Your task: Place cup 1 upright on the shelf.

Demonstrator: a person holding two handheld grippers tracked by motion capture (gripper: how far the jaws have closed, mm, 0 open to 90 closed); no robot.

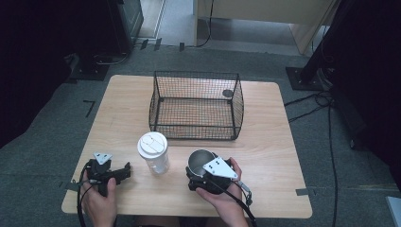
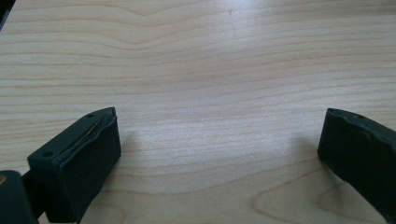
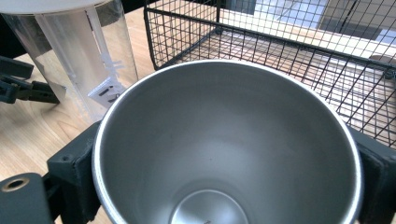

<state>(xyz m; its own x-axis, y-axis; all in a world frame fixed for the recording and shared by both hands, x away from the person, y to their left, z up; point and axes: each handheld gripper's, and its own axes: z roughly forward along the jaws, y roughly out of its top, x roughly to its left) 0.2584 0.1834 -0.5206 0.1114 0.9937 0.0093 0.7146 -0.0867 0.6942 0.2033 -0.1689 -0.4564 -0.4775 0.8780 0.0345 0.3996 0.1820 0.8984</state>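
The steel cup stands upright on the tabletop between the two black jaws of the right tool, which sit against its wall on either side just under the rim, so the tool is clamped on it. The cup is smooth brushed metal, round, narrowing toward a flat bottom, and empty inside. Gripping it across the widest part near the rim looks sensible: the taper should keep it from sliding down through the pads, and the open mouth stays level for a lift.

Just ahead of that tool and a little to its left stands a clear plastic tumbler with a white lid, tall, straight-walled and glossy, apart from the cup. It is near enough that a sideways swing of the cup could knock it.

Farther ahead of the right tool sits the wire basket, black mesh in small squares, open at the top, its near wall well clear of the cup. Judging by this layout, the basket is the likely place for the cup, and the lift would have to clear that near wall.

The left tool lies low over bare tabletop off to the far side of the tumbler, its jaws spread wide with nothing between them, only pale wood grain. It seems parked there to stay out of the way.
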